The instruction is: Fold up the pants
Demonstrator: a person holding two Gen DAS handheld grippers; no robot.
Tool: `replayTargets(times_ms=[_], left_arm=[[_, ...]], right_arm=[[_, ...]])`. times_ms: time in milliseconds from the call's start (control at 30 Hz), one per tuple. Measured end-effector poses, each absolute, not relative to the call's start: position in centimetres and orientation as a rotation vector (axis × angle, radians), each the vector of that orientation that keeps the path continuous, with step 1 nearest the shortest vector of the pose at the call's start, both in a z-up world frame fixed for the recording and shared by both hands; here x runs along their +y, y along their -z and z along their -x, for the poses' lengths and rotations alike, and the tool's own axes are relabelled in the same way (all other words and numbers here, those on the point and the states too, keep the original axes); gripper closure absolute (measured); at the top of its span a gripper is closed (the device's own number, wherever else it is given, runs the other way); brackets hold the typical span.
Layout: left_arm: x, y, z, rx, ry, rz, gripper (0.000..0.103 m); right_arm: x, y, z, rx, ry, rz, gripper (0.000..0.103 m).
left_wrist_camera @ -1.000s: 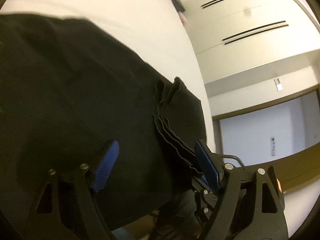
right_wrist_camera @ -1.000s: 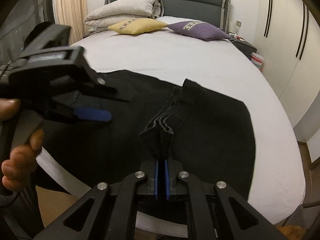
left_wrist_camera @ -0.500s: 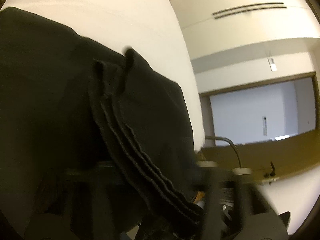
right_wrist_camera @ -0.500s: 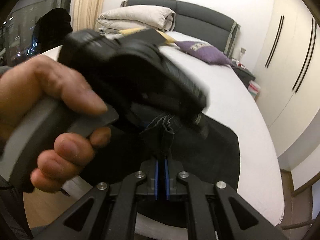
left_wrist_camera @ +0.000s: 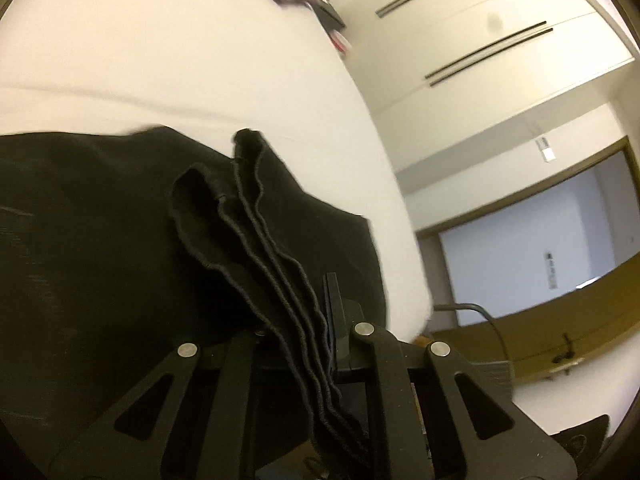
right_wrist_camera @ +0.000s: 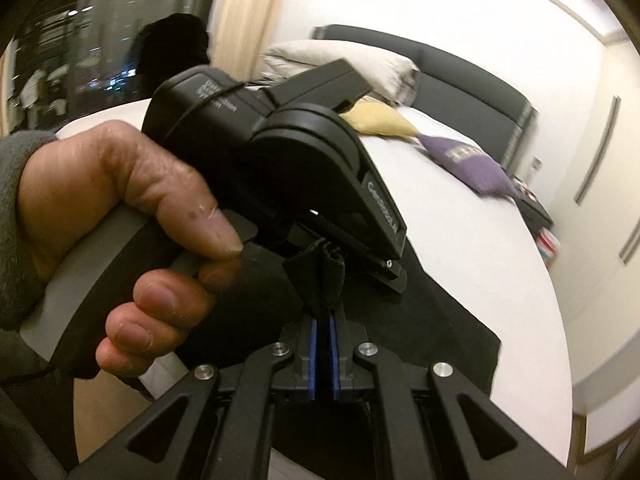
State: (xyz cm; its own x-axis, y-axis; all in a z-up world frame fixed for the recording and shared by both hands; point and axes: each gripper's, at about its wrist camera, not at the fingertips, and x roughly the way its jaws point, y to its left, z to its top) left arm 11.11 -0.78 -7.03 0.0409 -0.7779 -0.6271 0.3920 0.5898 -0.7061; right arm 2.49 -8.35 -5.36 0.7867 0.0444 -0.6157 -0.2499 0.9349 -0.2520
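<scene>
Pants (left_wrist_camera: 120, 260), black, sprawl over the white bed (left_wrist_camera: 180, 60) in the left wrist view, their stacked hems running down to 6 o'clock where the left gripper (left_wrist_camera: 320, 320) pinches them tight. Right wrist view: right gripper (right_wrist_camera: 323, 344) at 6 o'clock is clamped on a bunched bit of the same fabric, and a hand (right_wrist_camera: 120, 216) at 9 o'clock grips the other tool's handle.

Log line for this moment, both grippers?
left gripper: shut on pants | right gripper: shut on pants | bed: pants partly resting

A home bedroom: a wide bed (right_wrist_camera: 460, 208) with white sheet, dark padded headboard (right_wrist_camera: 472, 76), yellow and purple pillows (right_wrist_camera: 468, 162), a folded duvet (right_wrist_camera: 332, 60), and pale wardrobe doors (left_wrist_camera: 480, 20).
</scene>
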Motion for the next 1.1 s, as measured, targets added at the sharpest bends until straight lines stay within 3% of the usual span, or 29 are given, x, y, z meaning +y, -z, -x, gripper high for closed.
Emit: replayTargets(times_ms=[167, 233, 333, 400, 467, 567, 833, 1000, 1100], left_arm=[[1.6, 12.3, -11.8, 1.322, 0.778, 0.323, 0.095], [2.6, 13.3, -11.6, 1.317, 0.780, 0.375, 0.095], [3.6, 12.9, -11.1, 1.295, 0.783, 0.370, 0.094], [4.6, 13.1, -11.0, 1.298, 0.786, 0.385, 0.094], [5.6, 12.7, -10.9, 1.299, 0.779, 0.390, 0.094], [5.9, 11.9, -9.9, 1.293, 0.779, 0.360, 0.094], [10.2, 7.5, -8.1, 1.204, 0.643, 0.164, 0.092], [6.6, 2.6, -7.6, 1.061, 0.759, 0.180, 0.092], [2.3, 3.0, -7.6, 1.046, 0.867, 0.150, 0.092]], right_arm=[[-6.6, 10.1, -5.1, 0.807, -0.248, 0.301, 0.096], [-6.2, 11.8, -5.8, 0.887, -0.264, 0.297, 0.090], [-6.7, 11.6, -4.7, 0.858, -0.289, 0.257, 0.089], [-7.7, 11.4, -4.6, 0.875, -0.313, 0.187, 0.081], [-8.7, 11.0, -4.0, 0.891, -0.326, 0.127, 0.062], [-11.2, 9.3, -1.7, 0.865, -0.373, 0.008, 0.055], [-24.5, 5.8, -2.0, 0.748, -0.273, -0.440, 0.052], [-29.9, 7.2, -6.6, 0.720, -0.351, -0.688, 0.052], [-32.1, 9.7, -10.3, 0.769, -0.404, -0.790, 0.052]])
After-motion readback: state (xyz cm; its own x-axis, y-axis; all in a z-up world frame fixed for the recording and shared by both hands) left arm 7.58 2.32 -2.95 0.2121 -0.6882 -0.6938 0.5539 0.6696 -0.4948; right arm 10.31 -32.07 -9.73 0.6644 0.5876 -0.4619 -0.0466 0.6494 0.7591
